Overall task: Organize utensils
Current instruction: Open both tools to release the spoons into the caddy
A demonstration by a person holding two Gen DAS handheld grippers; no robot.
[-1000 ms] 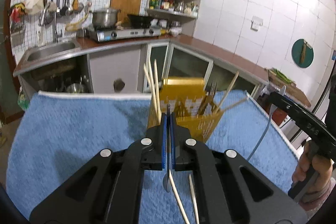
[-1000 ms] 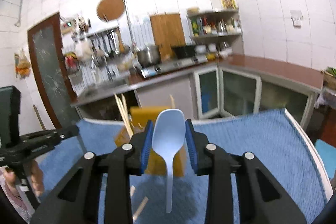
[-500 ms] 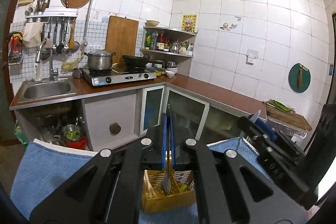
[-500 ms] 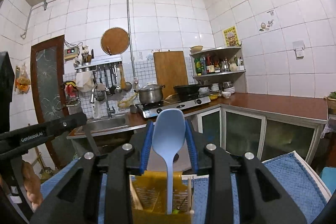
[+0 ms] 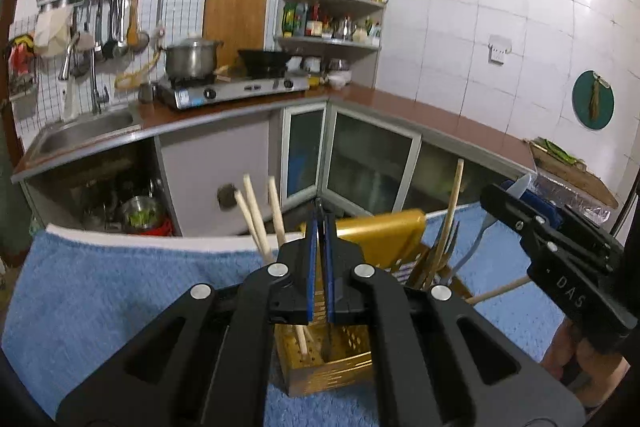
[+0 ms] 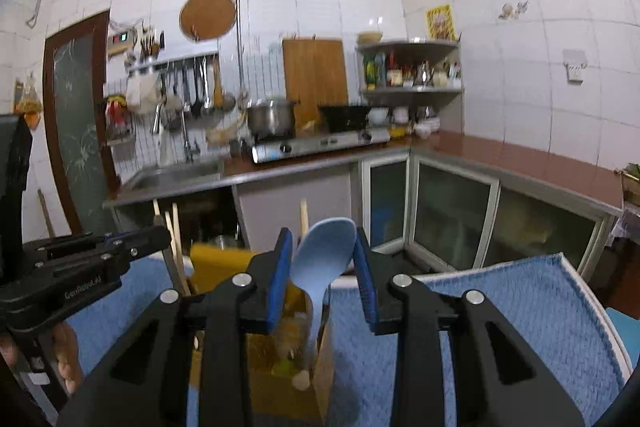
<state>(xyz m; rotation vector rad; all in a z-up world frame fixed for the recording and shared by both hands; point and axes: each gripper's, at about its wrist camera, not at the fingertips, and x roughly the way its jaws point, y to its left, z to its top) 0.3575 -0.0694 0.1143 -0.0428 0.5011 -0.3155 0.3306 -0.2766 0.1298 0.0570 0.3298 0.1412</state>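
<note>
A yellow utensil holder stands on a blue towel; it holds wooden chopsticks and a fork. My left gripper is shut on a thin metal utensil whose lower end hangs inside the holder. My right gripper has its jaws spread, with a light blue spoon tilted between them, handle down in the holder. The spoon touches the right pad; the left pad stands apart from it. The right gripper also shows in the left wrist view.
Beyond the towel's far edge are a kitchen counter, a sink, a gas stove with a pot and glass-door cabinets. The towel stretches to the right of the holder. The left gripper shows at left in the right wrist view.
Both grippers have come down over the holder. The right jaws have spread and the blue spoon has tilted with its handle inside the holder. The left utensil's end has dropped into the holder.
</note>
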